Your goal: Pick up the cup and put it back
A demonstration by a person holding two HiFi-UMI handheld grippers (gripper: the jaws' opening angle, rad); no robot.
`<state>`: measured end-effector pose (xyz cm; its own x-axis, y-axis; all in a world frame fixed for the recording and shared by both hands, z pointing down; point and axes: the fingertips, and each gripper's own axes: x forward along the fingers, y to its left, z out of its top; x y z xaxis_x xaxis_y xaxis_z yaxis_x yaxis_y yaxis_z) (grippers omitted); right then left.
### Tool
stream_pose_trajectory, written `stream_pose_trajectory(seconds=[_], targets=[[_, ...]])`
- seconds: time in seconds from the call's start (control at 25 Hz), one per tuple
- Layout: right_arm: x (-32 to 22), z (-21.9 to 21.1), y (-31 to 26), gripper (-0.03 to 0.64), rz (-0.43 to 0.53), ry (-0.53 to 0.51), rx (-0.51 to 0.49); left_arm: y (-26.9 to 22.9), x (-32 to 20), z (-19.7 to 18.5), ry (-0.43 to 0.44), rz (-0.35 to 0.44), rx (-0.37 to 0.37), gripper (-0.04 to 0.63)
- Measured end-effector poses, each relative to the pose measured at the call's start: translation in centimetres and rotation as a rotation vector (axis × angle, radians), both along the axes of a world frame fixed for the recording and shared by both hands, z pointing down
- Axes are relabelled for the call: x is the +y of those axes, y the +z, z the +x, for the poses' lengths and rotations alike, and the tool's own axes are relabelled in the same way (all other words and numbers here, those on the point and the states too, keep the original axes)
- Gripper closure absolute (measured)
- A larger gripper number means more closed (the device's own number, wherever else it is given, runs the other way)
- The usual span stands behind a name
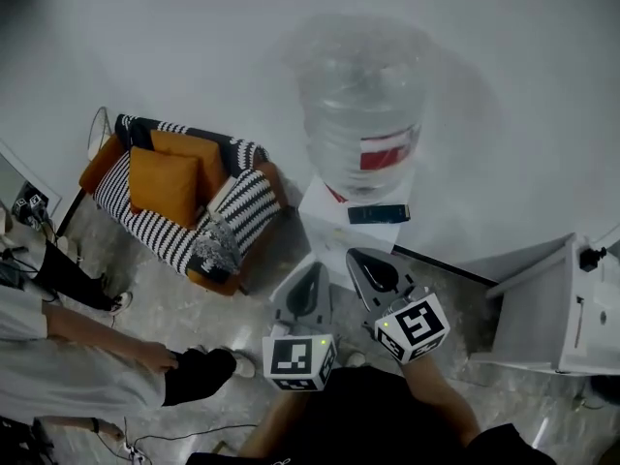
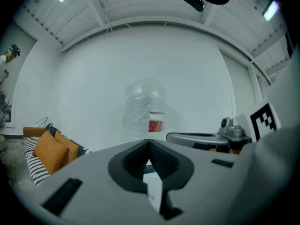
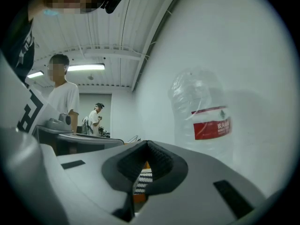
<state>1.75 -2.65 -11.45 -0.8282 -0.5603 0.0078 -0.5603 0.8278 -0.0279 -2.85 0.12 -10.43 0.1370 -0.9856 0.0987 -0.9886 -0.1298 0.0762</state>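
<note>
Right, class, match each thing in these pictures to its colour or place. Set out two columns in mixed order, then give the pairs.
Things:
1. water bottle
2. cushion
3. armchair fabric
4. dark flat device

Descriptions:
A. black and white stripes
B. lying on the white box that the bottle stands on
C. clear, with a red label
D. plain orange

Pairs: 1-C, 2-D, 3-A, 4-B
</note>
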Motion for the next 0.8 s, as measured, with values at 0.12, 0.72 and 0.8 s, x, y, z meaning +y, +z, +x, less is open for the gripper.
stream_pose_trajectory(seconds=[0.12,0.72,0.8], targets=[[0.0,-0.3,0.0,0.606,0.001,-0.013,0.002,-0.2,0.0,0.1,-0.001,0.007,-0.011,0.581],[-0.7,0.0,-0.2,0.606,0.009,-0.015,0.011,-0.8,-1.2,1.2,0.034,0.019,-0.028,0.581],[-0.9,0.1,-0.3,0.606,0.015,-0.014,0.008,-0.7,-1.3,1.4,0.036,0.018,-0.029,0.581]])
